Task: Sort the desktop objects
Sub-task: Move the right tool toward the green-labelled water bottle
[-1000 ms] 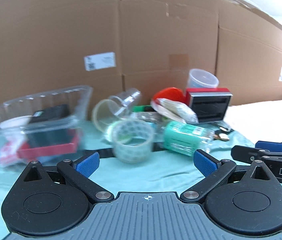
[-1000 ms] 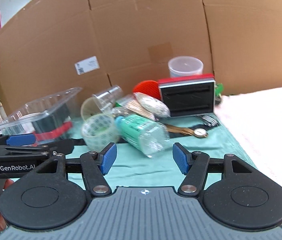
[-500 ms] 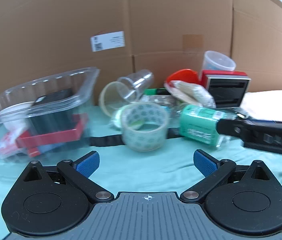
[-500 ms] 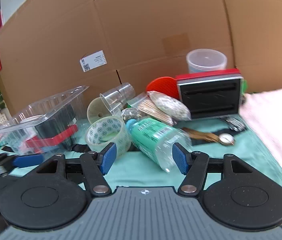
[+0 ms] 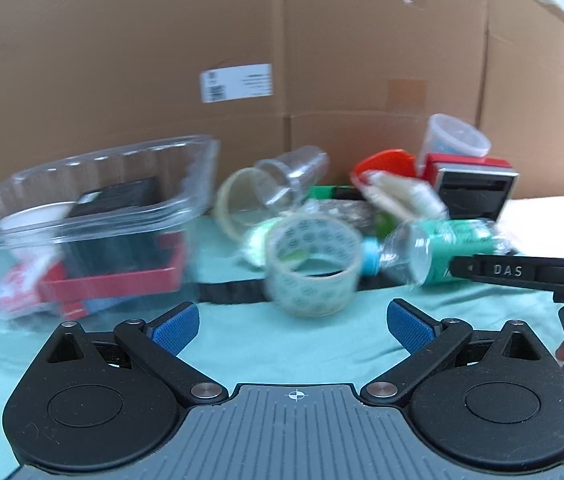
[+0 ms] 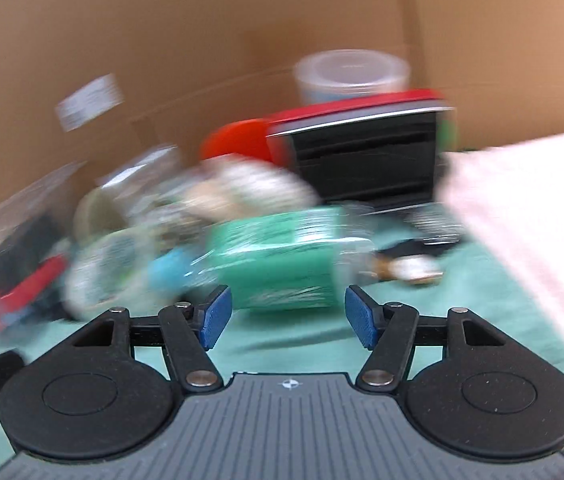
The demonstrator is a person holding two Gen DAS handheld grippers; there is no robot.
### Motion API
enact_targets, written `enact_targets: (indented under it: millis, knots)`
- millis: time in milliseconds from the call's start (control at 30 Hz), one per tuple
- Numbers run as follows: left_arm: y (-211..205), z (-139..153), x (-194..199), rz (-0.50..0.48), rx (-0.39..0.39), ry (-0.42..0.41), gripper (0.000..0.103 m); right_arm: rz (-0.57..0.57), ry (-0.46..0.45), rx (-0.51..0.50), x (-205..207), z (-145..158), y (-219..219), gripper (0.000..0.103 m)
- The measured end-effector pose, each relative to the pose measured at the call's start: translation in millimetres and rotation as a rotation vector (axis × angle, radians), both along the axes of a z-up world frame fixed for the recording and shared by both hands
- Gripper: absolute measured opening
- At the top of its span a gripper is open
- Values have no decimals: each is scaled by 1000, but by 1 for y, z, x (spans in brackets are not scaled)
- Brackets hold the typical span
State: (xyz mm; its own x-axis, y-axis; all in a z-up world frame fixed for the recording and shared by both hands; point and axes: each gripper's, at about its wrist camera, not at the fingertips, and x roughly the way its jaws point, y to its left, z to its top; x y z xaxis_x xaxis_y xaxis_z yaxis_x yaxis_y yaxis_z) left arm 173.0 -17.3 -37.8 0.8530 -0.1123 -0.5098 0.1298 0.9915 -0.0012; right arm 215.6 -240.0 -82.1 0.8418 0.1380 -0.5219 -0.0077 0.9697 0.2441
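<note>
A green-labelled plastic bottle (image 6: 282,260) with a blue cap lies on the teal cloth, just beyond my open right gripper (image 6: 286,318). It also shows in the left wrist view (image 5: 438,250), with the right gripper's finger reaching to it. A clear tape roll (image 5: 312,266) stands in front of my open left gripper (image 5: 292,326); in the blurred right wrist view it (image 6: 102,272) lies left of the bottle. A clear plastic tray (image 5: 82,208) at the left holds a black box and red pieces.
A cardboard wall (image 5: 282,60) backs the scene. A heap behind holds a tipped clear cup (image 5: 294,176), a red-and-black box (image 6: 362,160), a lidded tub (image 6: 352,76), a bagged item (image 5: 398,194) and a watch (image 6: 410,268). A pale towel (image 6: 530,200) lies at the right.
My right gripper has moved forward and down towards the bottle, which now looms larger; its view is blurred. My left gripper has shifted slightly nearer the tape roll. Both stay open.
</note>
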Motion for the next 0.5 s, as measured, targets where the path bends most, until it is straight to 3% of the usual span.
enact_targets:
  millis: [233, 500]
  knots:
    - [-46, -15, 27, -192, -113, -33, 103, -51, -28, 2, -17, 9, -48, 70]
    - [-75, -35, 57, -189, -98, -1, 103, 25, -73, 9, -3, 21, -46, 70]
